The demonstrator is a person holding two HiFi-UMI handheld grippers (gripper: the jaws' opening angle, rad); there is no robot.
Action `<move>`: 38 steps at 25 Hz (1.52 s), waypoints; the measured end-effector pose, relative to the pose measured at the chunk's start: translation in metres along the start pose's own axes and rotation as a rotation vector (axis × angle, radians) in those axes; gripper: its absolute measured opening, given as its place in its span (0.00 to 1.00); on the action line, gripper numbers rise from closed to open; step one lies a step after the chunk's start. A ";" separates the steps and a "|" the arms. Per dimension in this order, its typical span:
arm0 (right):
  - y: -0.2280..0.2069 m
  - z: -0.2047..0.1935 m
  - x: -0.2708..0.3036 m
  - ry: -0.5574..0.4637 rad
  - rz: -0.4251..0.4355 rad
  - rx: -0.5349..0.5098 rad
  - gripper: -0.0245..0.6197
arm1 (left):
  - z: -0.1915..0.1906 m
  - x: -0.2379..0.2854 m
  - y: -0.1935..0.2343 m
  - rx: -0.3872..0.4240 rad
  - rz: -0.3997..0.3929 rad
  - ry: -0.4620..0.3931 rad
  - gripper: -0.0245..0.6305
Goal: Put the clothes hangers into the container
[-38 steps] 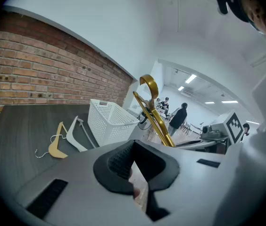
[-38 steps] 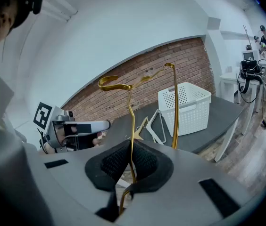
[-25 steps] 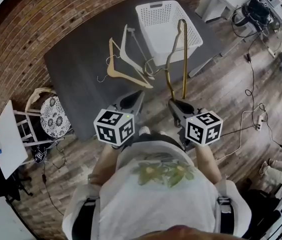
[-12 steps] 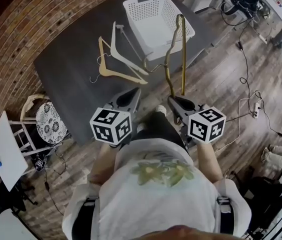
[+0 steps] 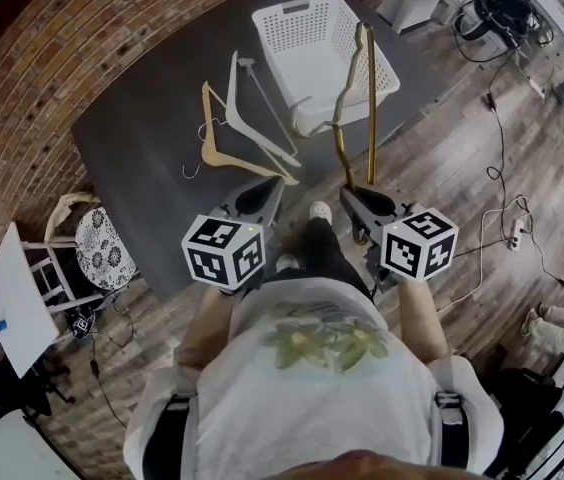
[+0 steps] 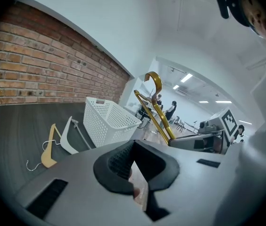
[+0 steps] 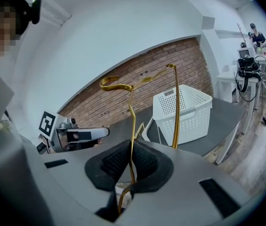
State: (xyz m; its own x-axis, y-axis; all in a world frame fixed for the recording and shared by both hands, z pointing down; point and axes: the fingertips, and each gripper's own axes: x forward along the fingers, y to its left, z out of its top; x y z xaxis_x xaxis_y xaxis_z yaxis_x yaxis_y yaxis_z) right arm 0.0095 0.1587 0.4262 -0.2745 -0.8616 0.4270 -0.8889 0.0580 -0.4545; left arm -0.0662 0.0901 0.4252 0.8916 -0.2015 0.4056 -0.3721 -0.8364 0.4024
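- Two grippers are showing in the head view, both on the near side of the white basket (image 5: 297, 9), and we are holding one in each hand.
- We are gripping the gold hanger (image 5: 370, 108) with the right gripper (image 5: 352, 194). In the right gripper view its jaws (image 7: 130, 147) are closing on the hanger's thin wire (image 7: 177, 107), low on the frame.
- The gold hanger is rising roughly upright out of those jaws. In the head view its upper part is crossing in front of the basket's right side, with the hook reaching up by the rim. We cannot tell whether it is touching the basket.
- We are keeping the left gripper (image 5: 267, 190) clenched on nothing. In the left gripper view its jaws (image 6: 132, 147) are meeting at the tips with only floor showing behind them.
- From that same view the gold hanger (image 6: 157, 121) is standing just right of the basket (image 6: 107, 121).
- A wooden hanger (image 5: 224, 153) and a white hanger (image 5: 252, 123) are lying flat just left of the basket, both outside it. They are overlapping each other, and the white one is sitting nearer the basket.
- The basket is standing open side up on the dark table (image 5: 142, 158), toward its far right corner, and the two loose hangers are sharing that surface with it.
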 end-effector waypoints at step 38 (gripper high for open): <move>-0.105 0.103 0.096 0.098 0.092 0.129 0.10 | 0.084 0.099 0.069 -0.031 0.084 -0.016 0.08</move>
State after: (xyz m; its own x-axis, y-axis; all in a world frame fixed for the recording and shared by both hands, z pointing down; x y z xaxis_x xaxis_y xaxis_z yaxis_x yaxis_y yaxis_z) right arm 0.1143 0.0179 0.4346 -0.3926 -0.8017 0.4507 -0.8058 0.0636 -0.5887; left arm 0.0183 -0.0305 0.4245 0.8609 -0.2787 0.4257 -0.4533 -0.8001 0.3930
